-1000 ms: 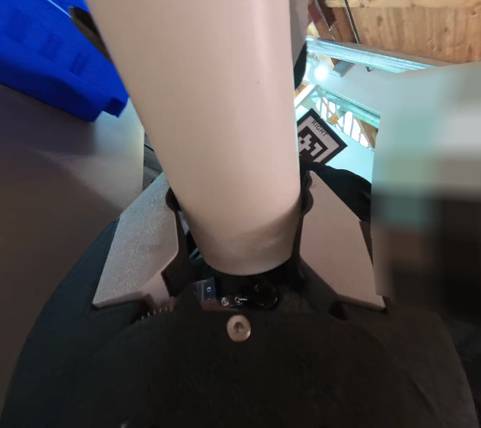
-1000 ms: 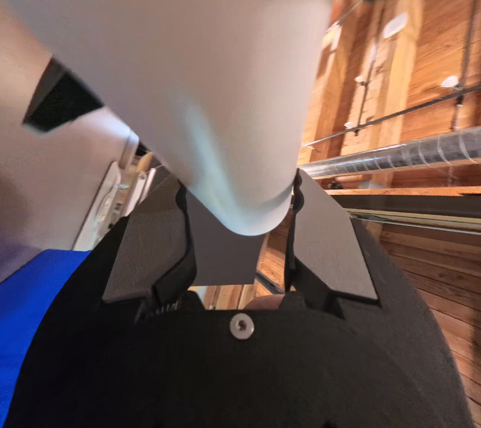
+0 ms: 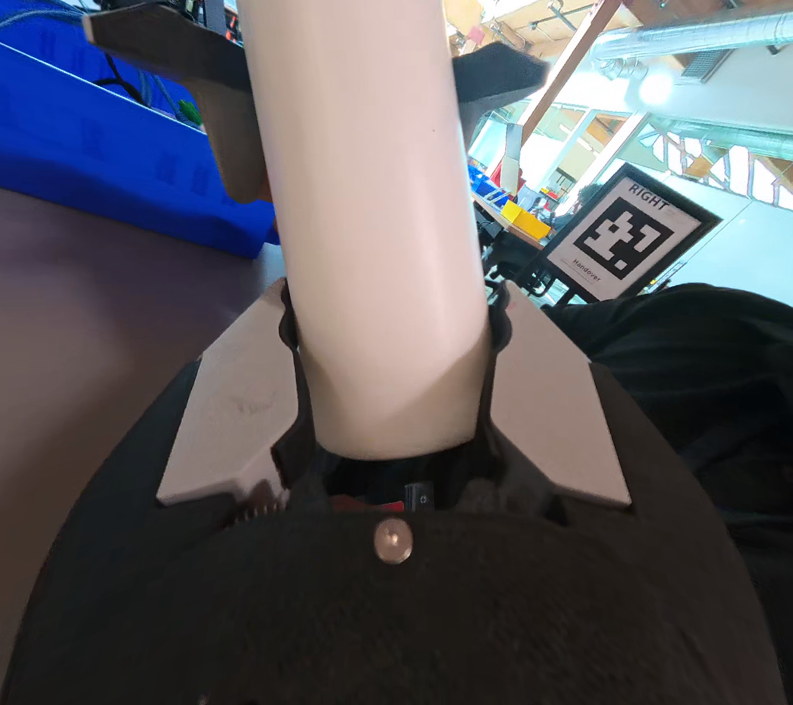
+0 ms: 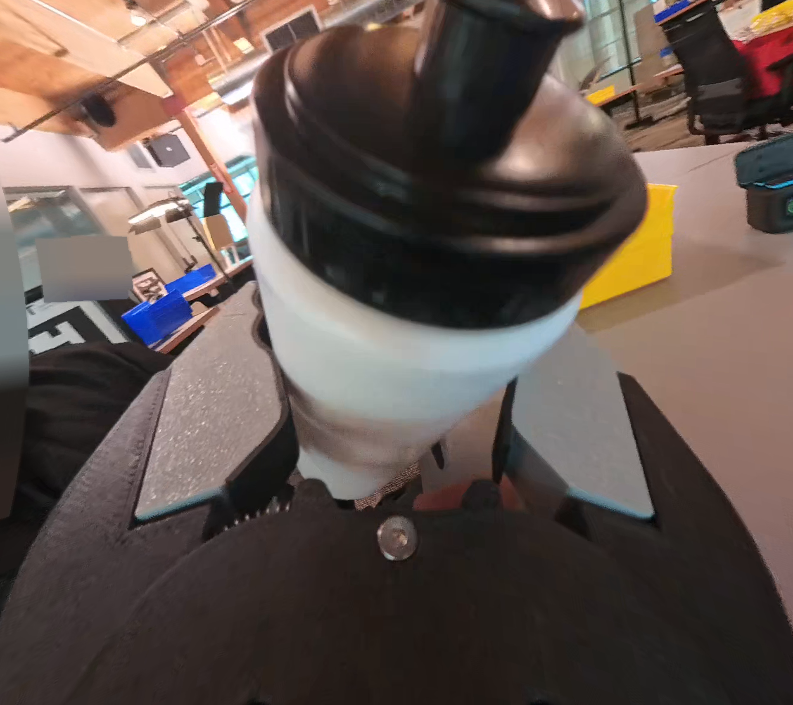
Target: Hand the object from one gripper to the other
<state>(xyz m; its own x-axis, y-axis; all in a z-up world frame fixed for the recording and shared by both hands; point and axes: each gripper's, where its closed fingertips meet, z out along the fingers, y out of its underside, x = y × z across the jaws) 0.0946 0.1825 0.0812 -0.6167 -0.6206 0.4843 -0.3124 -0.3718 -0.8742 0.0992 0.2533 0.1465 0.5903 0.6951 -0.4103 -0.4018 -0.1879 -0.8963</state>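
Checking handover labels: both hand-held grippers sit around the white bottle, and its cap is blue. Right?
Not quite: the cap is black, not blue, as the right wrist view shows. The rest stands: the left hand-held gripper and the right hand-held gripper both sit around the white bottle.

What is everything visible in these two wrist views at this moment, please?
bottle: one, white, clamped between both grippers
cap: one, black, atop the bottle
blue bin: one, blue, table, left view
yellow bin: one, yellow, table, right view
marker sign: one, black-and-white, left view
device: one, dark, right view's edge
table: one, grey-brown, beneath
left gripper: one, black-grey, bottle's base
right gripper: one, black-grey, nearer the cap
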